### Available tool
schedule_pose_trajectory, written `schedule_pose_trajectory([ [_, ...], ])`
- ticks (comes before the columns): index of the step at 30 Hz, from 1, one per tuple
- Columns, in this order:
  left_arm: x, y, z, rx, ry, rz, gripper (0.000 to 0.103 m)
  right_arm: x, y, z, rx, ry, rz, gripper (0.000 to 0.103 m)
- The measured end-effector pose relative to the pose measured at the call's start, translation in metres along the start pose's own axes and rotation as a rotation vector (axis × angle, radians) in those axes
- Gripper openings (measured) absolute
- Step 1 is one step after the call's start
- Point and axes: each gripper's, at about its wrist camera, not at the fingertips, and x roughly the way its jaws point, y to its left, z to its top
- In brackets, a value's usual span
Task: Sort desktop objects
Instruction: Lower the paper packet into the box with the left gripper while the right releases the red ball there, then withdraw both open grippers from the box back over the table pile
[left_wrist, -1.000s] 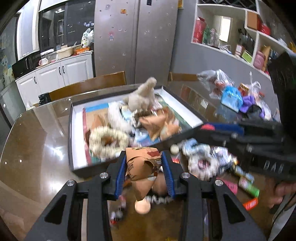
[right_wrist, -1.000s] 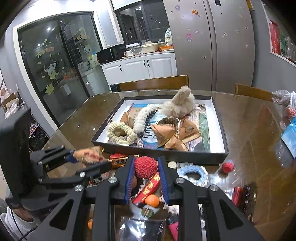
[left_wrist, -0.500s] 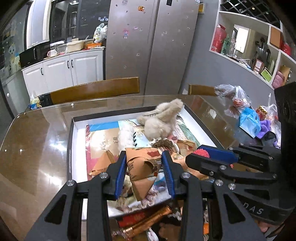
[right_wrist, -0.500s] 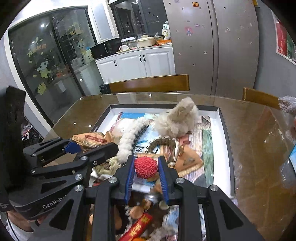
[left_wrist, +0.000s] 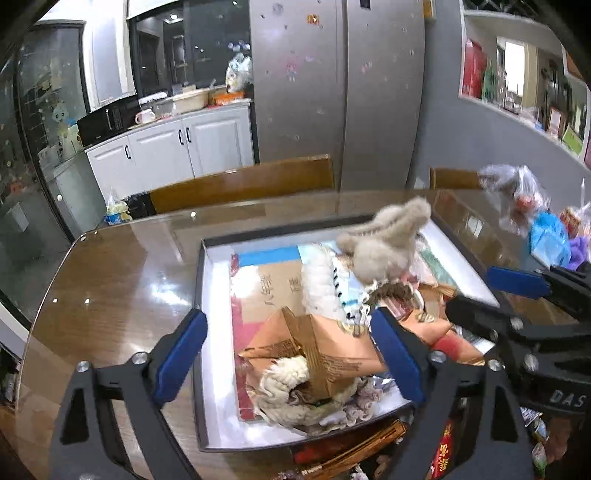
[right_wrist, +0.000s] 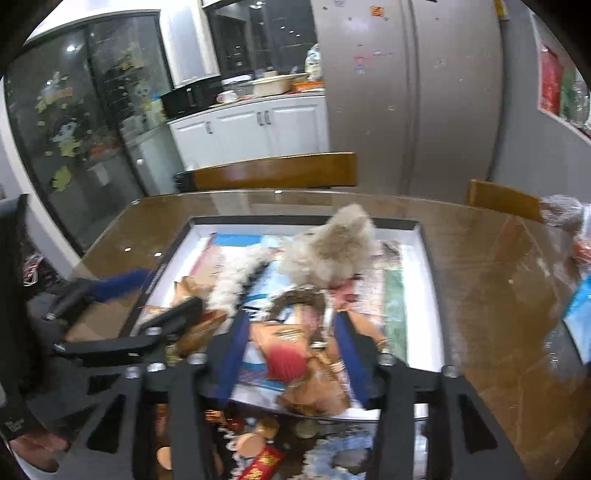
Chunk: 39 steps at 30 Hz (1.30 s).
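Brown paper, folded into a wedge, now lies loose in the near end of the tray (left_wrist: 207, 332): your left gripper (left_wrist: 291, 354) has just been opening, and its fingers (left_wrist: 181, 354) stand spread well clear of the paper packet (left_wrist: 325, 350) between them. Your right gripper (right_wrist: 291, 354) has also just been opening over the same near end; the red ball (right_wrist: 286, 360) sits blurred between its parted fingers, seemingly free. From here the risk is the pile itself. The packet rests on a woolly ring (left_wrist: 291, 384) close to the near wall, and the ball is round, so pulling either gripper back low could clip them and tip them out onto the worktop (left_wrist: 110, 280). Lift before you withdraw.
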Motion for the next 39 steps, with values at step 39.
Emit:
schedule_pose_trajectory([
  [39, -0.145, -0.017, -0.065, 0.058, -0.028, -0.105, 0.099, -0.148, 0.040, -0.039, -0.041, -0.144, -0.106, 0.083],
])
